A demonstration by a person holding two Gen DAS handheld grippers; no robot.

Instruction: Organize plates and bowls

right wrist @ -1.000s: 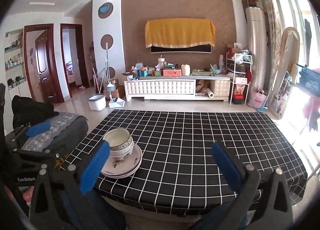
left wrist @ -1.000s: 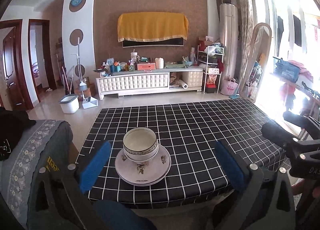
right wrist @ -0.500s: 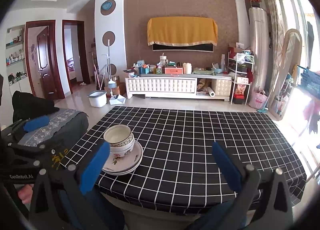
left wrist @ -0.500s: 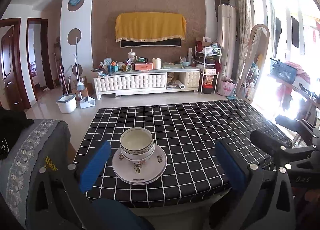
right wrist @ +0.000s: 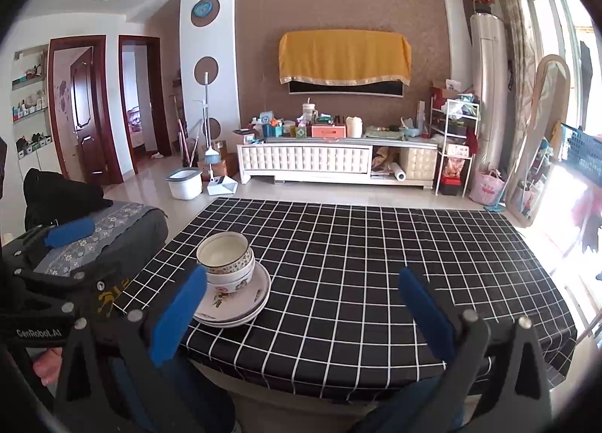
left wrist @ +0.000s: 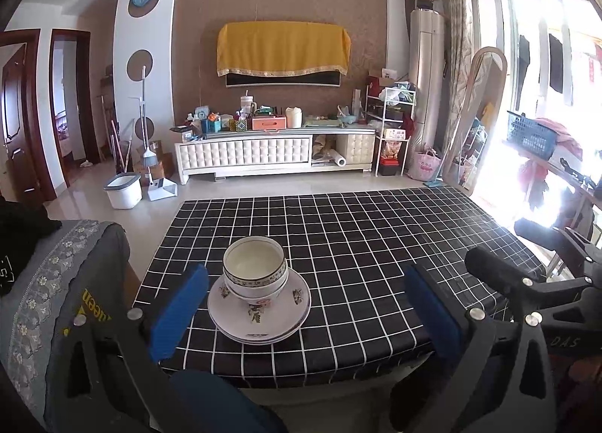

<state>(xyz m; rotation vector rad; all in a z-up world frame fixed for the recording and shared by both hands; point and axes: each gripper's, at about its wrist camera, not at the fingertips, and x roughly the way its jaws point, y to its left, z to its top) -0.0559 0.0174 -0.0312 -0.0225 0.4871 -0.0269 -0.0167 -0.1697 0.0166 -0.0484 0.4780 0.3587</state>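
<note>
Left gripper: the left hand-held gripper with blue finger pads (left wrist: 304, 308) hangs short of the near table edge, jaws spread wide, nothing between them. The stack sits inside its field, closer to the left pad.

Side furniture: a grey upholstered seat with a floral lace runner (left wrist: 56, 282) stands just beside the table's left edge.

Plates: white shallow ceramic plates with floral prints (left wrist: 259, 310) lie nested flat on the table, near its front-left corner. At least two rims show; the exact count cannot be told.

Bowls: white ceramic bowls with a patterned rim band (left wrist: 255, 269) sit nested and upright on the middle of the plates. Two appear in the right wrist view (right wrist: 225, 259).

Orientation: bowl mouths face straight up. The stack's long axis is vertical; plates and bowls are round, so no sideways heading exists.

Placement rationale: widest pieces lowest, smaller ones centred above. This judged arrangement keeps the pile stable and compact.

Task status: the sorting appears complete or nearly so; no loose dish is visible.

Table: a rectangular table under a black cloth with a white grid (left wrist: 376, 244) carries only the stack.

Right gripper: the right hand-held gripper with blue finger pads (right wrist: 301, 312) also hangs off the near edge, jaws wide apart, empty. The stack lies to its left.
</note>
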